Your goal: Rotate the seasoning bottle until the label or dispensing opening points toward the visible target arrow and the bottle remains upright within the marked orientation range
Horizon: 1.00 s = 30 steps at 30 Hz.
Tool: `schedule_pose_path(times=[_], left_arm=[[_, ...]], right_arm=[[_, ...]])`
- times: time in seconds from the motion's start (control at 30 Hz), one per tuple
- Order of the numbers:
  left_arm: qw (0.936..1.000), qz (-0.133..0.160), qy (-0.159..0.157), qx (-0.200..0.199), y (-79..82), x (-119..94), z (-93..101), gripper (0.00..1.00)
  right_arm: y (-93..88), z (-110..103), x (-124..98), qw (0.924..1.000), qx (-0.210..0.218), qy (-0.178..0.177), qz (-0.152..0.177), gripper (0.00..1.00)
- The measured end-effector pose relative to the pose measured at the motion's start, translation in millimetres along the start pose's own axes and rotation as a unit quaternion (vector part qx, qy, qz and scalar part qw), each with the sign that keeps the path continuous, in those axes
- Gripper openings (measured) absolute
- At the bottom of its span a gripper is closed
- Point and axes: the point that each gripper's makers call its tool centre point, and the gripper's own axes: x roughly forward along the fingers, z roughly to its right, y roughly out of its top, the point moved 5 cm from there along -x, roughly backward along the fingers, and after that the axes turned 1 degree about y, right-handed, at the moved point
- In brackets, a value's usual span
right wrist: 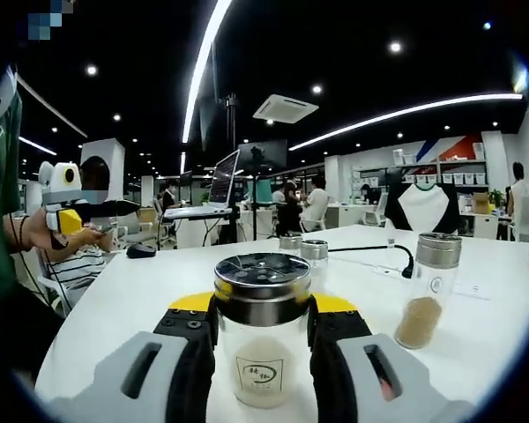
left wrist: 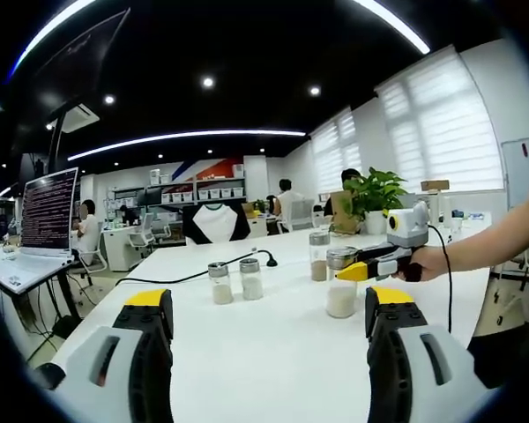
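Right hand-held gripper (right wrist: 263, 339) is pinching the seasoning bottle (right wrist: 262, 330) just under its metal cap, jaws pressing both sides of the glass; the bottle is standing upright on the white desk (left wrist: 273, 352), label facing this camera. Left hand-held gripper (left wrist: 269, 348) is hovering spread, holding nothing. No target arrow is visible, so the remaining turn cannot be judged. Judgement: twisting about the bottle's vertical axis, base flat on the desk, grip firm but low-slip, should be keeping it upright. Obstacles: 1 bottle of brown seasoning (right wrist: 431, 286) is standing near on the right; 2 smaller shakers (left wrist: 236, 280) are sitting farther back beside a black cable (left wrist: 189, 275).
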Motion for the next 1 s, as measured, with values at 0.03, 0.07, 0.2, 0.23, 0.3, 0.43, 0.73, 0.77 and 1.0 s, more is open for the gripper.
schedule_pose_path(times=[0.03,0.07,0.2,0.23,0.3,0.43,0.73,0.77,1.0], left_arm=[[1.0,0.0,0.0,-0.001,-0.2,0.1,-0.2,0.95],[1.0,0.0,0.001,-0.002,-0.7,0.1,-0.6,0.95],[1.0,0.004,0.003,-0.004,-0.8,-0.5,-1.1,0.95],[1.0,0.004,0.004,-0.006,-1.0,-0.7,-1.1,0.95],[1.0,0.003,0.0,-0.004,-1.8,-0.4,0.0,0.95],[1.0,0.002,0.0,-0.007,-2.8,1.0,-0.4,0.95],[1.0,0.006,-0.001,-0.007,-0.1,0.7,0.1,0.95],[1.0,0.006,-0.001,-0.007,-0.2,0.5,0.4,0.95],[0.9999,0.007,-0.002,-0.007,0.2,-1.5,1.4,0.95]], right_arm=[[0.0,0.0,0.0,1.0,0.0,-0.002,-0.001,0.38],[-0.2,0.0,-0.1,1.0,0.001,-0.005,-0.002,0.38],[-0.7,-1.3,-0.3,0.9998,0.002,-0.019,0.001,0.38],[-0.8,-1.3,-0.3,0.9997,0.002,-0.023,0.002,0.38],[-0.6,-2.6,-0.2,0.9995,0.0,-0.031,0.0,0.38],[-1.0,-2.9,-0.7,0.9992,-0.002,-0.041,0.0,0.38],[-1.0,-3.4,-1.1,0.9982,0.0,-0.059,-0.011,0.38],[-1.1,-3.5,-1.1,0.998,0.0,-0.062,-0.012,0.38],[-1.7,-5.2,-1.6,0.9964,0.0,-0.084,-0.013,0.38]])
